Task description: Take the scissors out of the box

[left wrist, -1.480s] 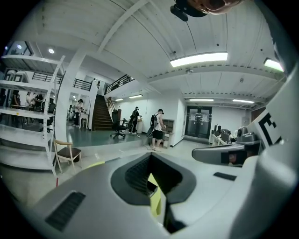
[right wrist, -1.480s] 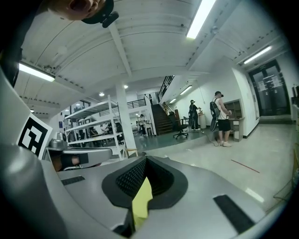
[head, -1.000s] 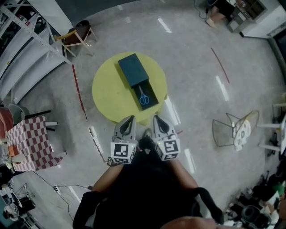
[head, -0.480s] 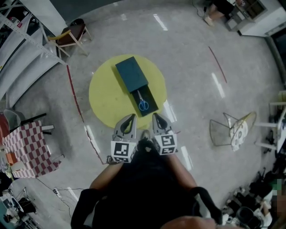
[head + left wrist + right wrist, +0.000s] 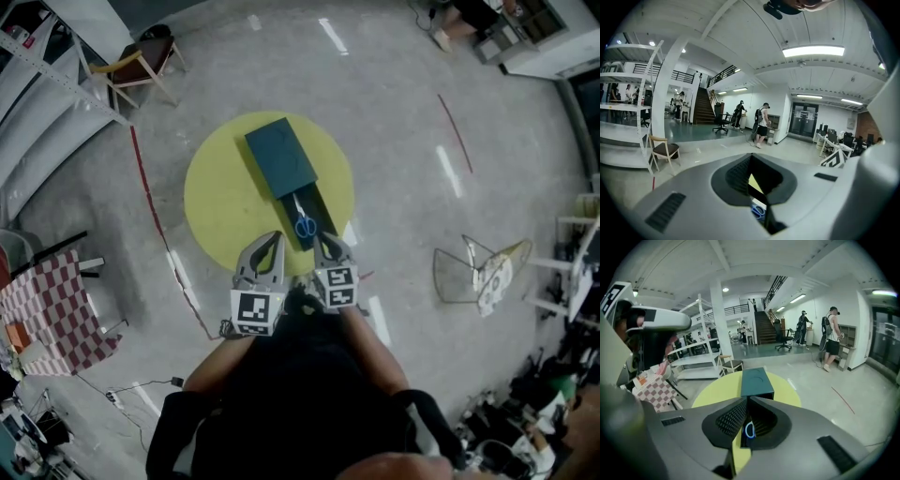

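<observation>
A dark teal box (image 5: 279,155) lies on the round yellow table (image 5: 225,202), its drawer (image 5: 317,211) slid out toward me. Blue-handled scissors (image 5: 305,225) lie in the drawer. My right gripper (image 5: 323,242) is shut and empty, its tip over the drawer's near end. In the right gripper view the gripper (image 5: 746,399) points down at the box (image 5: 757,382), and a blue scissor ring (image 5: 749,430) shows through the jaws' recess. My left gripper (image 5: 272,240) is shut and empty at the table's near edge, left of the drawer. In its own view the gripper (image 5: 751,159) frames the scissors (image 5: 758,212).
A wooden chair (image 5: 141,61) stands beyond the table at the back left. A table with a chequered cloth (image 5: 47,314) is at the left, a wire chair (image 5: 478,272) at the right. White shelves (image 5: 701,357) stand behind the table. People stand far off.
Both grippers have moved forward toward the table. The right one has dropped and tilted down, so its tip now lies over the drawer's near end. Both stay shut.
</observation>
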Tool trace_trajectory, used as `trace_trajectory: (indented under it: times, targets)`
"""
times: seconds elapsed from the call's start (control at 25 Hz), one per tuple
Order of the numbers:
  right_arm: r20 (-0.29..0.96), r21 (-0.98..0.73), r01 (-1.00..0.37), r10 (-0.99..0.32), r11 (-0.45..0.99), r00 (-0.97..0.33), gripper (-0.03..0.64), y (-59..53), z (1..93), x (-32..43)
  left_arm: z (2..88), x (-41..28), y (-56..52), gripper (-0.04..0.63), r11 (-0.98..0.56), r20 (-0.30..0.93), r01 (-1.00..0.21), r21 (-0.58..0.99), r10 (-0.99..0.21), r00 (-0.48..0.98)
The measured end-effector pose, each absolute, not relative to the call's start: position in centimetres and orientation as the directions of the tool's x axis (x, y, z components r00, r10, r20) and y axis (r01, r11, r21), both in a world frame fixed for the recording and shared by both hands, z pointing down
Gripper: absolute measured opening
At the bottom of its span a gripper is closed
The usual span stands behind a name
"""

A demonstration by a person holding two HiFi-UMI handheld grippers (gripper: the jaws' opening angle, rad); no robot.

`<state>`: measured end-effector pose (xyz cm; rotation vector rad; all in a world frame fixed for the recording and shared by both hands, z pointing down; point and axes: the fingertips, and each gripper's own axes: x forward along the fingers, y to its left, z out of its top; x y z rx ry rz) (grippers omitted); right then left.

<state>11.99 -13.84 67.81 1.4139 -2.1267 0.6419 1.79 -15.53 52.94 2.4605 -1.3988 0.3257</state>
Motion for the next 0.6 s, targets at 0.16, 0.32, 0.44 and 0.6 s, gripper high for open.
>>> trace_trajectory:
  times: [0.16,0.32,0.44,0.6]
  targets:
    - [0.717,-0.098,-0.931,-0.624,0.351,-0.311,-0.002,-14.2,71.5,11.7,53.5,1.5,-16.0,-0.003,-0.492,0.347,-0.859,0.142,-0.788,0.509]
    - [0.785,-0.100,-0.931,-0.547,0.352,-0.291,0.000,-14.5,74.9,11.5,53.9,1.5,-16.4,-0.003,-0.497,0.358,-0.855,0.151,-0.779,0.516]
    - [0.825,-0.113,-0.930,-0.488,0.350,-0.284,0.023,-14.8,77.1,11.4,54.3,1.3,-16.7,-0.003,-0.505,0.364,-0.851,0.144,-0.772,0.521]
    - [0.878,-0.136,-0.932,-0.395,0.335,-0.270,0.049,-14.4,79.8,11.9,54.9,1.3,-17.0,-0.003,-0.518,0.384,-0.845,0.135,-0.759,0.526]
